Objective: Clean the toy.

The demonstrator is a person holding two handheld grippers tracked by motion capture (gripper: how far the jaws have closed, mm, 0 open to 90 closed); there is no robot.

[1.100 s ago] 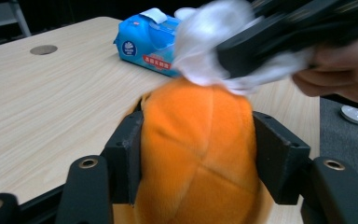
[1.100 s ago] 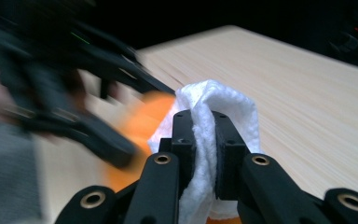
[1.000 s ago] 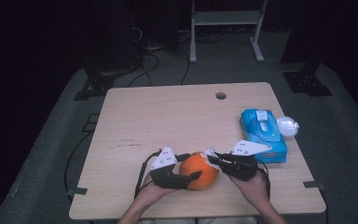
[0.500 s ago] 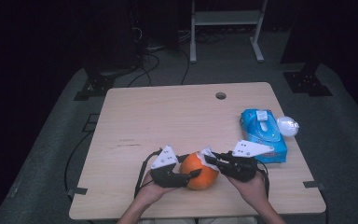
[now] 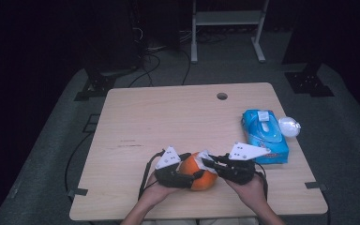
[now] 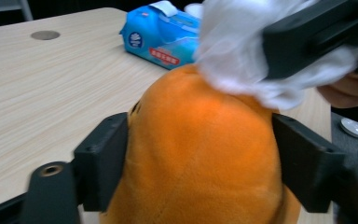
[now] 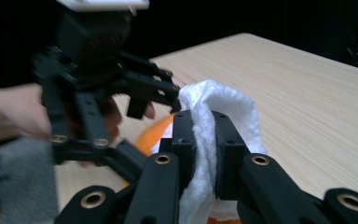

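An orange plush toy sits near the table's front edge, between the jaws of my left gripper. In the left gripper view the two black jaws touch both flanks of the plush; they have just been opening a little around it. My right gripper is shut on a folded white tissue. It holds the tissue against the top of the plush. From above, the right gripper comes in from the right, and the tissue shows as a white patch on the toy.
A blue pack of wipes lies at the table's right edge, with a small white round object beside it. The wooden table has a cable hole at the back. Stands and cables lie on the floor beyond.
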